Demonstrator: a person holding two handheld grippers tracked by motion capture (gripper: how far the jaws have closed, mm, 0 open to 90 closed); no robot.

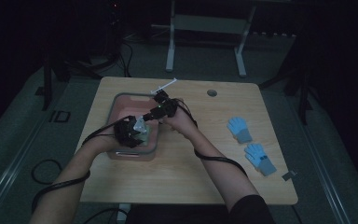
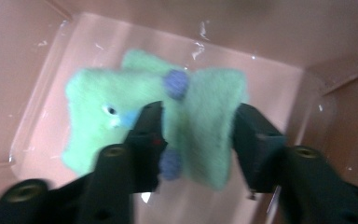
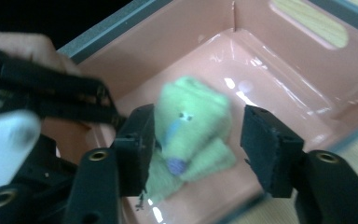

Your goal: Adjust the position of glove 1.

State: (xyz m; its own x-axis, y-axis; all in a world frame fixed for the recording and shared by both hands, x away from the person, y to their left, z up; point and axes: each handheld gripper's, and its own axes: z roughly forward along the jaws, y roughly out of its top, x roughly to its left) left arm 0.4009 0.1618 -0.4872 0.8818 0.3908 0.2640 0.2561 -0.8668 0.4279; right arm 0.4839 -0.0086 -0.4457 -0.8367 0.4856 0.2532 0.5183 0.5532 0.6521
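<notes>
A fuzzy light-green glove [image 2: 205, 107] with blue dots and a small eye hangs inside a pink bin [image 2: 261, 28]. My left gripper [image 2: 198, 135] is shut on the glove, with fabric filling the space between both jaws. My right gripper [image 3: 200, 144] is open around the same green glove [image 3: 191, 126]: its left jaw touches the fabric and a gap remains at its right jaw. In the high view the left gripper [image 1: 131, 133] and the right gripper [image 1: 151, 115] meet over the pink bin [image 1: 121, 96], the green glove [image 1: 140, 126] between them.
Two blue gloves [image 1: 239, 129] [image 1: 260, 158] lie on the right half of the wooden table [image 1: 191, 177]. A thin white stick [image 1: 164, 87] and a grey round grommet [image 1: 211, 92] are near the back edge. A small dark tag [image 1: 289, 176] lies at the front right corner.
</notes>
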